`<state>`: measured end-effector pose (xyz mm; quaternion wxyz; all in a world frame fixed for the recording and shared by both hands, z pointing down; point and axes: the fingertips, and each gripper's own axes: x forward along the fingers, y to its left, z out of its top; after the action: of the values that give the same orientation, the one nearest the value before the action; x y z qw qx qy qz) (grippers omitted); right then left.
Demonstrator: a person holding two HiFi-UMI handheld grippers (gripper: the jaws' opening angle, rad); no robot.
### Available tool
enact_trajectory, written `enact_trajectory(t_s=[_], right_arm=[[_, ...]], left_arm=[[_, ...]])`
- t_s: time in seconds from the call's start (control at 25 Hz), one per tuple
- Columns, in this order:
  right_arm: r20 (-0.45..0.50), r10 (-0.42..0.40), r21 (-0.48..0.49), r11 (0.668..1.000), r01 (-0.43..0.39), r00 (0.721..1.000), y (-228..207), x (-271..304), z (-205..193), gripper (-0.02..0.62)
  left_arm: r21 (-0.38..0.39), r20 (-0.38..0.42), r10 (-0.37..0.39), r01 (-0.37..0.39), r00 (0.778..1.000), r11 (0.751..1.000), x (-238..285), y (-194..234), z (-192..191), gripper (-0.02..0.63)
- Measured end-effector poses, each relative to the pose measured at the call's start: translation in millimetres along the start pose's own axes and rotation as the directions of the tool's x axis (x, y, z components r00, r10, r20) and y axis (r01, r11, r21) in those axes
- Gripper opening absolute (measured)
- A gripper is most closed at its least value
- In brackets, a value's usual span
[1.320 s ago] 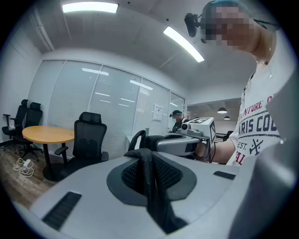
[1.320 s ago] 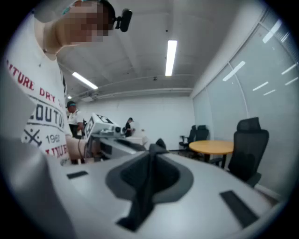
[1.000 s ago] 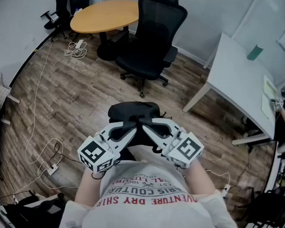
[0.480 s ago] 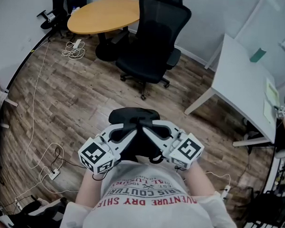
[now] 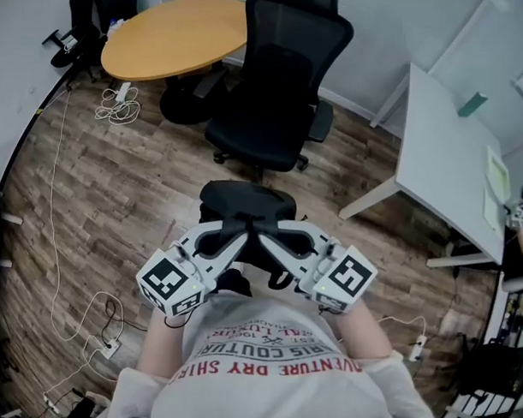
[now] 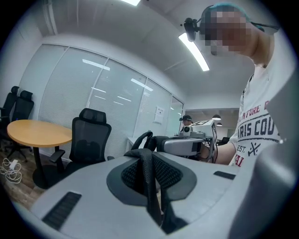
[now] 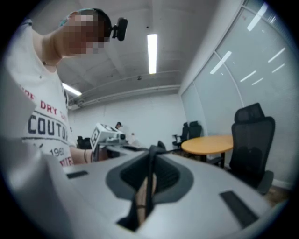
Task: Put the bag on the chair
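Note:
A black bag (image 5: 243,205) hangs in front of me by its straps. My left gripper (image 5: 237,235) is shut on one black strap (image 6: 148,184), which runs between its jaws. My right gripper (image 5: 272,238) is shut on the other strap (image 7: 149,179). The two grippers meet tip to tip above the bag, close to my chest. The black office chair (image 5: 278,89) stands just beyond the bag with its seat facing me; it also shows in the left gripper view as the chair (image 6: 88,140) and in the right gripper view as the chair (image 7: 252,140).
A round wooden table (image 5: 169,33) stands behind the chair to the left. A white desk (image 5: 447,159) runs along the right. Cables and a power strip (image 5: 109,344) lie on the wood floor at the left. Another person sits far off in the room.
The chair and table have come closer and shifted left in the head view as I carry the bag toward them. Both grippers keep the same hold on the straps.

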<state>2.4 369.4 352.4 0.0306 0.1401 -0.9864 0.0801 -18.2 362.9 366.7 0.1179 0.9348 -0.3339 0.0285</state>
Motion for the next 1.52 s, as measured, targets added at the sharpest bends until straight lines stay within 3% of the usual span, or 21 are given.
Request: enact_trajectory(t_s=[0.32, 0.52, 0.96, 1.24, 1.52], right_arm=[[0.038, -0.081, 0.011, 0.997, 0.081, 0.996, -72.5, 64.8, 29.7, 0.048], [0.054, -0.102, 0.021, 0.995, 0.101, 0.993, -108.3, 102.2, 39.8, 0.048], [0.027, -0.012, 0.052, 0.999, 0.01, 1.0, -208.7, 141.8, 36.3, 0.048], [0.005, 0.073, 0.01, 0.997, -0.073, 0.997, -282.1, 157.4, 49.3, 0.048], [-0.028, 0.05, 0.007, 0.999, -0.05, 0.998, -360.5, 159.5, 48.0, 0.048]], left_arm=[[0.031, -0.018, -0.042, 0.042, 0.999, 0.999, 20.1, 92.4, 37.3, 0.058], [0.005, -0.013, -0.014, 0.014, 1.0, 1.0, 28.5, 144.1, 51.3, 0.058], [-0.046, -0.032, 0.046, -0.048, 0.998, 0.998, 90.0, 235.3, 56.3, 0.058], [-0.048, -0.046, 0.08, -0.082, 0.996, 0.996, 141.3, 289.7, 74.7, 0.058], [-0.048, -0.068, 0.069, -0.073, 0.995, 0.996, 206.3, 336.8, 78.7, 0.058]])
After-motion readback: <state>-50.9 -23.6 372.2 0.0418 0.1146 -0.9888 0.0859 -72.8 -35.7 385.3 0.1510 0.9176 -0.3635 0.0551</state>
